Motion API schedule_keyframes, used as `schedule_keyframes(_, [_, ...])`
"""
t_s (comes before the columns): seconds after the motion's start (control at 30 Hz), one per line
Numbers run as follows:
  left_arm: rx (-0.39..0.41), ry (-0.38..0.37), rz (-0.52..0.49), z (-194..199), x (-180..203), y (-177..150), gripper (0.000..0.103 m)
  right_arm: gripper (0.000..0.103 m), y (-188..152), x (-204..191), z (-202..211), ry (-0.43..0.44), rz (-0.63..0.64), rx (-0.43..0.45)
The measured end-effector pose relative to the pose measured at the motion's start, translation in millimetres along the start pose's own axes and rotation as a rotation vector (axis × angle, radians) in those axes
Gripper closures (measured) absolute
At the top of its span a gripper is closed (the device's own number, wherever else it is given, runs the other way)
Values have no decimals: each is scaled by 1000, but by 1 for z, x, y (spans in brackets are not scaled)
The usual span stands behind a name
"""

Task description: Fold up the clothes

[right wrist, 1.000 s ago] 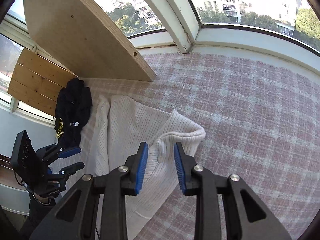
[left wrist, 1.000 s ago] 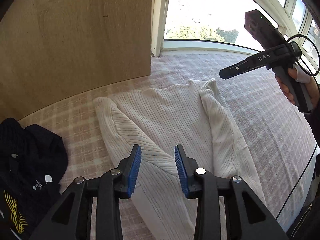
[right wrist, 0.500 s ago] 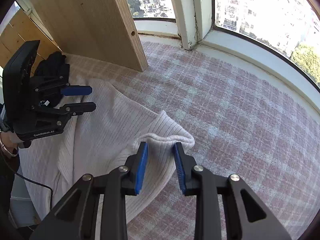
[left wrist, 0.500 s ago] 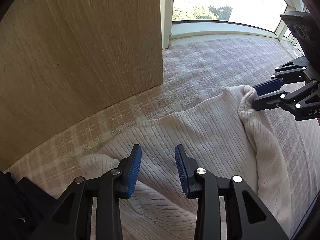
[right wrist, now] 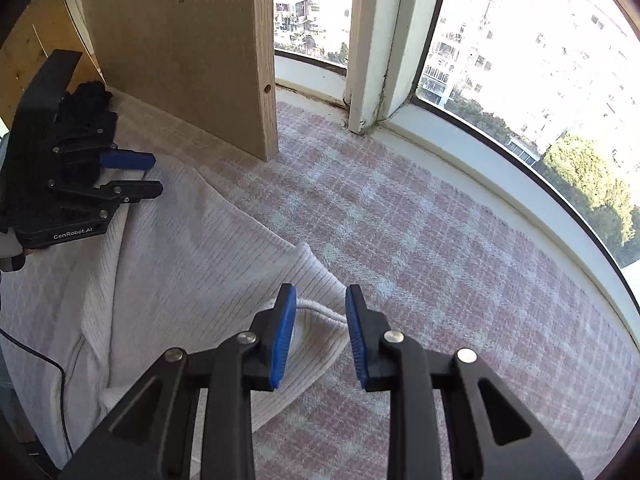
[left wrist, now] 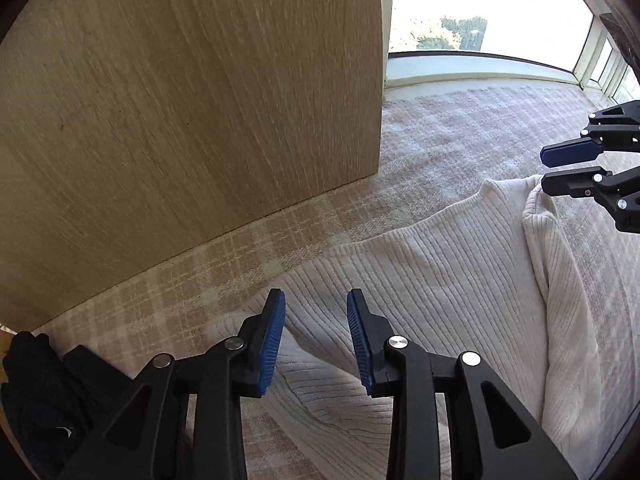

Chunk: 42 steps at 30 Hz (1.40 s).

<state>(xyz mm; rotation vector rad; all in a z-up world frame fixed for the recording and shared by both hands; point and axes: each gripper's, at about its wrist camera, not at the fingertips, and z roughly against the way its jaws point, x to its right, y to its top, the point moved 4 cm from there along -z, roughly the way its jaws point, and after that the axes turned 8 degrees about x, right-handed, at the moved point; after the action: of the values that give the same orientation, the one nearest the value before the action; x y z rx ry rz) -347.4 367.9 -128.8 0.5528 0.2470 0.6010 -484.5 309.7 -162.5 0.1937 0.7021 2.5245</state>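
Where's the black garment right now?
The crumpled black garment sits at the bottom left of the left wrist view, on the pink plaid cover below the wooden panel, left of the white ribbed sweater.

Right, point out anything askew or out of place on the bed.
The white sweater is mid-fold: one sleeve lies doubled over its body, and the hem corner is bunched up. A dark garment sits crumpled beside it. Nothing looks damaged.

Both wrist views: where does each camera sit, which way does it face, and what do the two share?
Left wrist: on the left gripper, tilted down at the white sweater and wooden panel; the right gripper shows at right.
Right wrist: on the right gripper, over the sweater's collar, facing the window; the left gripper shows at left.
Shared: sweater, panel, plaid cover, dark garment.
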Motion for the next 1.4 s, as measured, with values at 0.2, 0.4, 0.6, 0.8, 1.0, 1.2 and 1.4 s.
schedule_keyframes(0.2, [59, -13, 80, 34, -28, -3, 70, 78, -4, -13, -36, 55, -9, -110])
schedule_keyframes(0.4, [30, -88, 51, 40, -17, -27, 70, 78, 1, -15, -31, -18, 17, -90])
schedule_keyframes(0.6, [-30, -38, -2, 22, -4, -42, 70, 78, 33, -85, -36, 153, 81, -40])
schedule_keyframes(0.8, [-14, -41, 51, 41, -4, -58, 69, 78, 67, -130, -64, 262, 54, -57])
schedule_keyframes(1.0, [4, -101, 75, 65, 15, -85, 69, 77, 88, -163, -85, 252, 90, -86])
schedule_keyframes(1.2, [13, -118, 88, 76, 23, -101, 69, 97, 89, -169, -88, 316, 67, -89])
schedule_keyframes(1.4, [40, -135, 81, 85, 28, -101, 68, 98, 94, -152, -60, 267, 69, -20])
